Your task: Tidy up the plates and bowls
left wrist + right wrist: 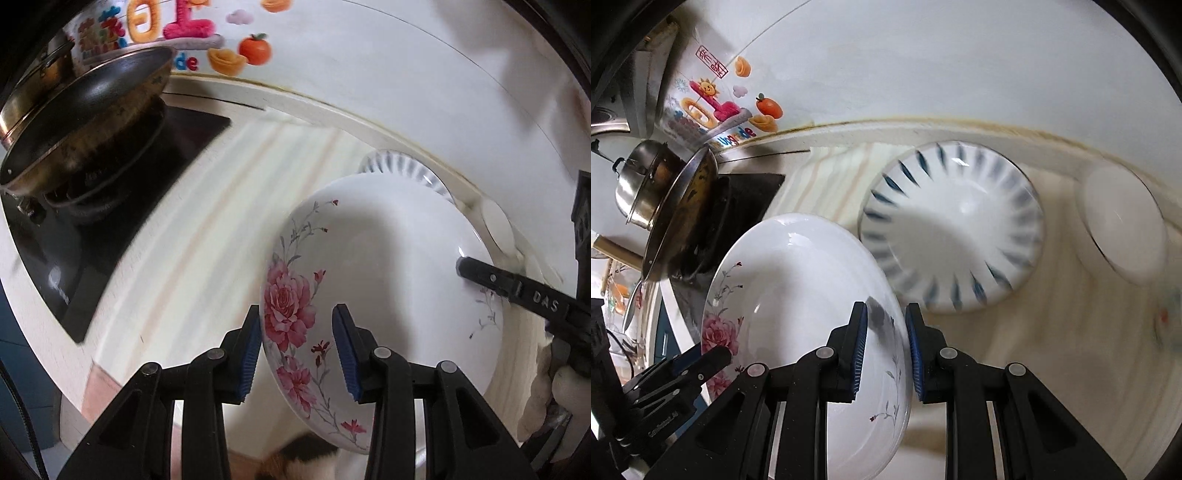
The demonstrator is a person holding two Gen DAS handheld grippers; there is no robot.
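The pale wood-grain surface [1052, 350] is seen beside a black stove [110, 206] carrying a dark pan [85, 110]. Above the surface, the floral plate [376, 280] is held tilted, its opposite rims clamped by the left gripper [295, 350] and the right gripper [885, 352], fingers closed on it. The carrying step appears in hand. Next, a level lowering onto the blue-striped bowl [953, 229] or beside the small white bowl [1123, 225] is judged necessary.
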